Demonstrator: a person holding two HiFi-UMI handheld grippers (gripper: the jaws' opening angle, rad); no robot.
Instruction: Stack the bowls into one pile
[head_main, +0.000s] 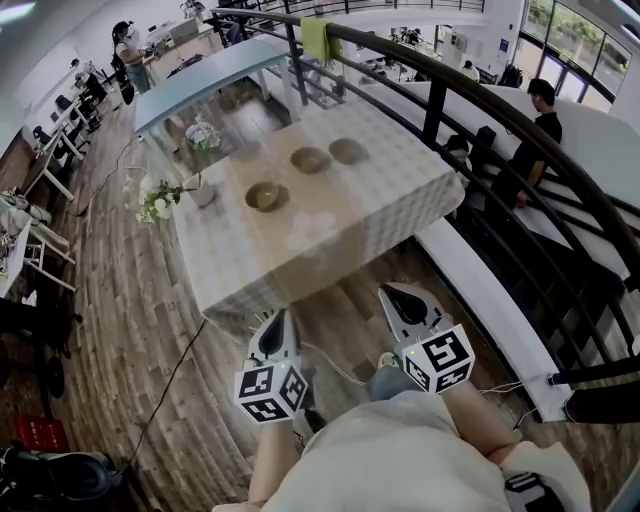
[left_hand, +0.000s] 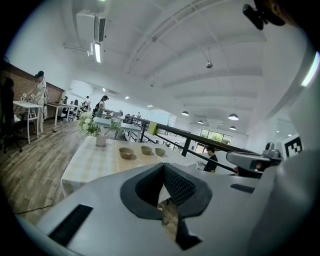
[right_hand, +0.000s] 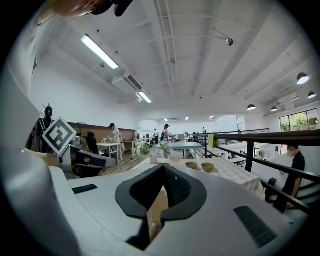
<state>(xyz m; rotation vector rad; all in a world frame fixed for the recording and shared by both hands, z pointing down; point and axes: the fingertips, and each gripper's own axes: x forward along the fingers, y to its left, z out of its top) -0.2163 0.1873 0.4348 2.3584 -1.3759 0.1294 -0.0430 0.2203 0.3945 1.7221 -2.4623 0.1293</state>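
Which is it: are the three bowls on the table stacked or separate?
Separate. The near bowl, middle bowl and far bowl stand in a row on the table, with gaps between them.

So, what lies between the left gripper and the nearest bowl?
Head view: only wooden floor and bare checked tablecloth lie between the left gripper and the nearest bowl.

The room is bright and evenly lit by ceiling strip lights (right_hand: 100, 51), pendant lamps (left_hand: 233, 116) and daylight from windows (head_main: 575, 35). Shadows are soft and faint beside the bowls (head_main: 308, 160). The tablecloth (head_main: 400, 190) looks washed out and slightly soft. Both gripper views bow strongly and go black at the corners, and the head view curves the railing (head_main: 480, 95).
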